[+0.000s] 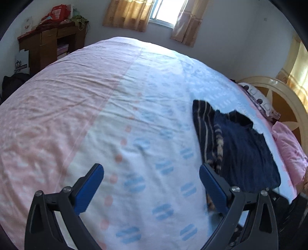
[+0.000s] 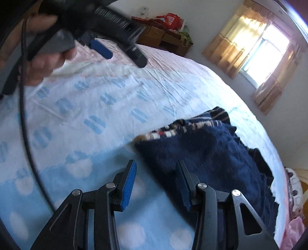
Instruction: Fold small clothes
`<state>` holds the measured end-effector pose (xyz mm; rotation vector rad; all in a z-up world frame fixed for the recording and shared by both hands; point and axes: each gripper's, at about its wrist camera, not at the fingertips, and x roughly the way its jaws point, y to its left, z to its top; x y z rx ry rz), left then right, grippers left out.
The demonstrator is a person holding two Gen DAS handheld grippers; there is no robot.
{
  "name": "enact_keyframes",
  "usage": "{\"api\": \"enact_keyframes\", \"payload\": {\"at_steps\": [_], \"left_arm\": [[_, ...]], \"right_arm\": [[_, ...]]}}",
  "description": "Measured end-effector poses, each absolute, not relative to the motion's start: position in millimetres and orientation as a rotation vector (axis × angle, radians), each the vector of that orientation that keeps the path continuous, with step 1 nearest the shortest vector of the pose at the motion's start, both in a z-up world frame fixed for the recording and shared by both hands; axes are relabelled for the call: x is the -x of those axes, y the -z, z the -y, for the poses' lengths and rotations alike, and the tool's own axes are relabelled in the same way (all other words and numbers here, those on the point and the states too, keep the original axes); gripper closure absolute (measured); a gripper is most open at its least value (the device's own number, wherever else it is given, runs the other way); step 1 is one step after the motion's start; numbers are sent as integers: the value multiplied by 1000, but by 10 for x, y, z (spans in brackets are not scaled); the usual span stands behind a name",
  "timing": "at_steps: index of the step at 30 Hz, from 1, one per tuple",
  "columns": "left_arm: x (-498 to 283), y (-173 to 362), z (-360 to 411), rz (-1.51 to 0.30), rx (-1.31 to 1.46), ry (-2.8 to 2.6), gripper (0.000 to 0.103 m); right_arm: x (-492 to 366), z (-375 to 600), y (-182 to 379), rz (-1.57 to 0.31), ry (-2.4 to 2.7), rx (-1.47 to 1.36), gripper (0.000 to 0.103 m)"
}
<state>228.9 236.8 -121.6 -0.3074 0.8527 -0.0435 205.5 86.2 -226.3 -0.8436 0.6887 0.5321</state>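
A dark navy garment with tan stripes (image 1: 236, 142) lies in a loose heap on the bed, at the right of the left wrist view. In the right wrist view it (image 2: 207, 152) lies just ahead of my right gripper. My left gripper (image 1: 152, 171) is open and empty, above the bedspread, with its right finger (image 1: 211, 184) next to the garment's near edge. My right gripper (image 2: 156, 167) is open and empty, its jaws straddling the garment's near left corner. The left gripper and the hand holding it (image 2: 46, 57) show at the top left of the right wrist view.
The bed is covered with a pink, white and blue patterned bedspread (image 1: 96, 107). Pillows (image 1: 288, 148) and a cream headboard (image 1: 277, 90) are at the right. A wooden desk with red items (image 1: 50, 40) stands at the far wall. A curtained window (image 1: 165, 11) is behind the bed.
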Motion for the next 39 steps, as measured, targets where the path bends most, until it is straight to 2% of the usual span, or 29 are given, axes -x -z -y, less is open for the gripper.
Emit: {"api": "enact_keyframes", "payload": {"at_steps": [7, 8, 9, 11, 17, 30, 35, 37, 38, 39], "left_arm": [[-2684, 1214, -2347, -868, 345, 117, 1], [-2757, 1208, -2307, -870, 347, 142, 1], [-2852, 1211, -2233, -877, 351, 173, 1], [-2995, 1226, -2096, -890, 358, 220, 1], [-3416, 1337, -1577, -925, 294, 337, 1], [-3834, 1595, -1342, -984, 351, 463, 2], [-3924, 1639, -1290, -985, 326, 465, 12], [-3947, 1653, -1279, -995, 336, 485, 24], [-3965, 1664, -1280, -994, 336, 487, 25], [-3964, 1661, -1272, -988, 328, 483, 33]], "right_arm": [[-2256, -856, 2286, -715, -485, 801, 61], [-2239, -862, 2301, -711, -485, 807, 67], [-2218, -865, 2319, -704, -485, 817, 78], [-2204, -873, 2349, -698, -481, 829, 83], [-2211, -842, 2349, -698, -491, 799, 83], [-2223, -859, 2375, -691, -489, 795, 83], [-2174, -887, 2380, -682, -481, 808, 83], [-2161, -902, 2386, -676, -477, 818, 83], [-2155, -908, 2387, -675, -475, 820, 83], [-2145, -917, 2388, -672, -474, 824, 83]]}}
